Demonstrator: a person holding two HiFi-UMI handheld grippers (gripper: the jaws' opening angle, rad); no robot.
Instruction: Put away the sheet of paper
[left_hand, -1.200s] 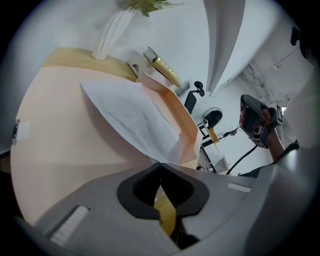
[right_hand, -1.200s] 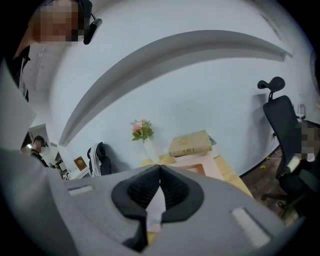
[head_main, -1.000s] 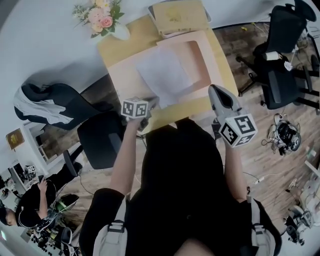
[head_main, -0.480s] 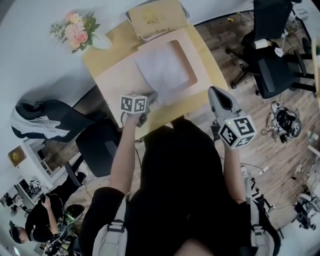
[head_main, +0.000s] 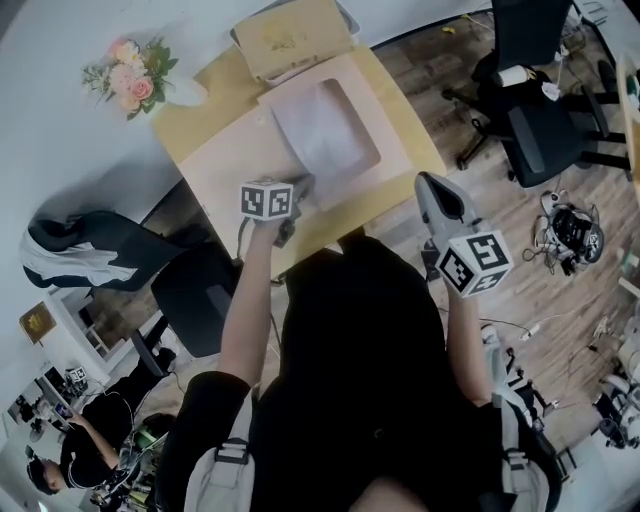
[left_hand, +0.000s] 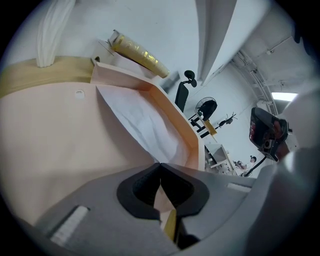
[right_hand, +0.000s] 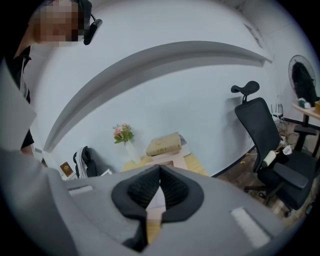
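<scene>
Behind the left claw (left_hand: 160, 165), the sheet (left_hand: 150, 125) is seemingly part-hidden.

The sheet of paper (head_main: 325, 140) lies on a tray (head_main: 405, 150) on the table (head_main: 185, 112).

The white sheet of paper (head_main: 325, 140) looked thin, matt and faintly crumpled inside a smooth pale pink card folder (head_main: 225, 170). The light wooden worktop (head_main: 192, 102) was matt; the left tool's (left_hand: 160, 165) grey plastic dull, its black pads (left_hand: 139, 187) ribbed.

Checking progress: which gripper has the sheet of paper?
The left gripper, jaws shut on a corner of the sheet of paper; the right gripper is shut, empty, off the table.
</scene>
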